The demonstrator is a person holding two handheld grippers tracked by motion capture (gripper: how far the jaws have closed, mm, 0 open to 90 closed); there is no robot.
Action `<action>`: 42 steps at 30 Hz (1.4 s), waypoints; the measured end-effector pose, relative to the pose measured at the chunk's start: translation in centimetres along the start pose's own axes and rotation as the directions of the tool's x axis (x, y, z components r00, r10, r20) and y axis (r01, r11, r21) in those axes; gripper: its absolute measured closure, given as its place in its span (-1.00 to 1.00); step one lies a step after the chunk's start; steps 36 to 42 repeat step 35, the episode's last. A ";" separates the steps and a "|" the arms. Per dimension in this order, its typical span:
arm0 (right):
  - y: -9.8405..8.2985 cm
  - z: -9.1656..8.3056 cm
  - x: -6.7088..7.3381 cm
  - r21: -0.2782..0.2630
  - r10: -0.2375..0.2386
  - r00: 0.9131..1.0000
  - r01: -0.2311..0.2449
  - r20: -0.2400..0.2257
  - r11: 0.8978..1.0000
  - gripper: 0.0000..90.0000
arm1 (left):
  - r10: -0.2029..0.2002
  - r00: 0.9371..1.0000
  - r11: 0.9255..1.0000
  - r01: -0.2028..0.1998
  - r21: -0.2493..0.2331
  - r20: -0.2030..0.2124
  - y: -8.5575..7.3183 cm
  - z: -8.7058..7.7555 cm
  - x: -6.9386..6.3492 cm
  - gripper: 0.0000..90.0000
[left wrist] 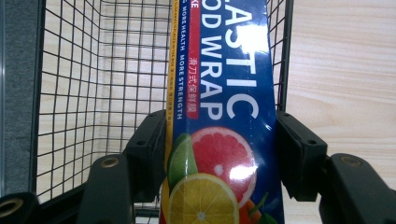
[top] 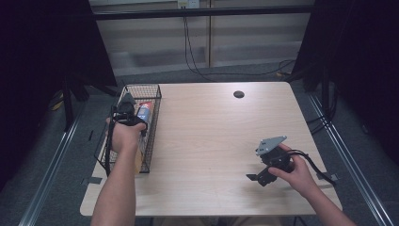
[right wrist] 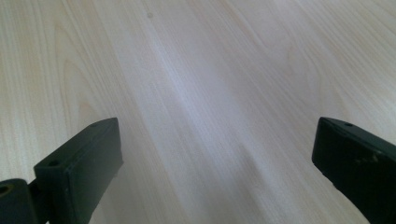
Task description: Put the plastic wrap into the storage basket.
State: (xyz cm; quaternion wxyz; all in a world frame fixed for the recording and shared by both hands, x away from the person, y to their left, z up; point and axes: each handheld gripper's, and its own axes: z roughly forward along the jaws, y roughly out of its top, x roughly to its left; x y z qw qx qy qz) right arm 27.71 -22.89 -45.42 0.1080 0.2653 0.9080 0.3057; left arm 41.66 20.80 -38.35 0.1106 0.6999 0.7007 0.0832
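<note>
Left claw point(left wrist: 219, 154) closed on plastic food wrap box point(left wrist: 219, 116), jaws pressed against both long sides. Box lay inside black wire basket point(top: 153, 94) at desk's left edge, blue, printed with citrus slices. Left hand point(top: 123, 134) over basket's near half. Right claw point(right wrist: 215, 163) wide open, nothing between jaws, low over bare wooden desk point(top: 211, 141), near right. Right hand point(top: 294, 172) gripped it.
</note>
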 end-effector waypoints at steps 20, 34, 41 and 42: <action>0.0 0.0 -0.1 -0.020 0.005 1.000 -0.005 -0.002 1.000 -0.97 | 0.023 0.997 0.996 -0.016 -0.091 0.075 -0.1 -2.2 0.9 -0.40; -0.2 0.1 -0.2 -0.022 0.015 1.000 -0.015 0.006 1.000 -0.97 | 0.184 0.951 0.968 -0.131 -0.215 0.249 -1.2 -4.5 -1.0 -0.61; -0.2 0.1 -0.2 -0.016 0.015 1.000 -0.014 0.007 1.000 -0.97 | 0.207 0.946 0.964 -0.153 -0.219 0.249 -1.3 -4.7 -1.2 -0.62; -0.2 0.1 -0.2 -0.016 0.015 1.000 -0.014 0.007 1.000 -0.97 | 0.207 0.946 0.964 -0.153 -0.219 0.249 -1.3 -4.7 -1.2 -0.62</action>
